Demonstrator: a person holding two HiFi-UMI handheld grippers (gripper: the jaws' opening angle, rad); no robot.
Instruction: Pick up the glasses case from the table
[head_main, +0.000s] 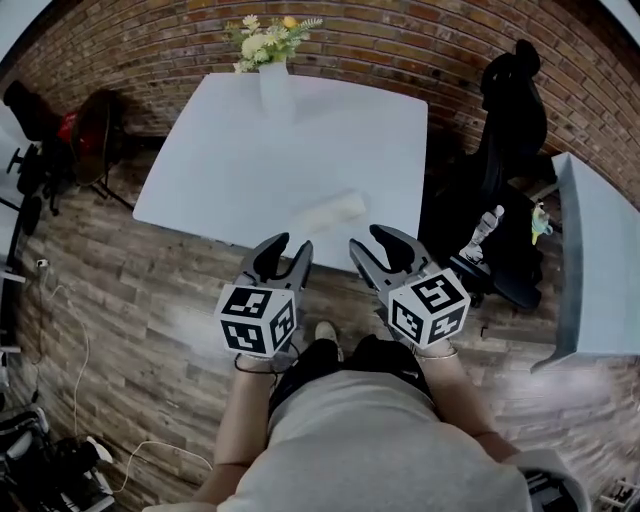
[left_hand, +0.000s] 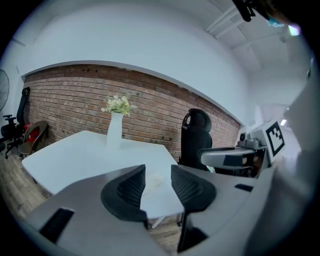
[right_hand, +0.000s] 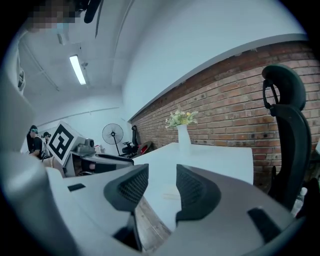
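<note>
At the far left, a dark chair with something red on it stood on the wooden floor against the brick wall. The left hand-held gripper was held just short of the near edge of the white surface, off the floor and touching nothing. In the left gripper view its jaws stood partly apart, with only air between the ribbed pads.

A white vase with pale flowers stood upright at the far side of the surface. The glasses case, a pale, blurred, oblong shape, lay flat near the front edge, ahead of the gap between the two grippers and clear of both. It showed as a faint patch beyond the left jaws and beyond the right jaws.

The right hand-held gripper was level with the left, also short of the surface's edge. Its jaws were parted too and held nothing.

Right of the surface stood a black office chair, then a small white bottle, and a second pale table at the right edge.
</note>
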